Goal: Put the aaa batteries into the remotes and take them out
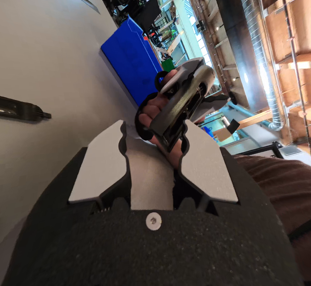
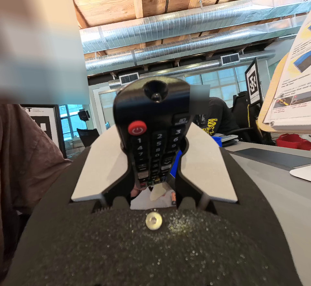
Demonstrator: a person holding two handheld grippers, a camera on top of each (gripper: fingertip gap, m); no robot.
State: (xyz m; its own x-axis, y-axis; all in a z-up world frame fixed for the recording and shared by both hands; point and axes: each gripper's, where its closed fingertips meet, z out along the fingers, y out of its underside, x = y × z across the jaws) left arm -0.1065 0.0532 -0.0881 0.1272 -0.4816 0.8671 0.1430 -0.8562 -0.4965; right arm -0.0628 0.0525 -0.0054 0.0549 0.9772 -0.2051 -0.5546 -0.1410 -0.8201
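My right gripper (image 2: 154, 140) is shut on a black remote (image 2: 151, 109) with a red power button and holds it upright in the air, buttons facing the camera. In the left wrist view the same remote (image 1: 170, 114) shows from the back, with its battery bay looking open, held in the right gripper's grey fingers (image 1: 183, 71) by a hand. My left gripper (image 1: 154, 124) is open and empty, just short of that remote. A small orange-ended cylinder, perhaps a battery (image 2: 173, 197), lies on the table below the remote.
A blue bin (image 1: 131, 62) stands on the white table (image 1: 50, 59). A black ribbed object (image 1: 25, 109) lies at the table's left. A red bin (image 2: 294, 141) and an instruction sheet (image 2: 294, 76) are at the right. A person in black (image 2: 218, 118) sits behind.
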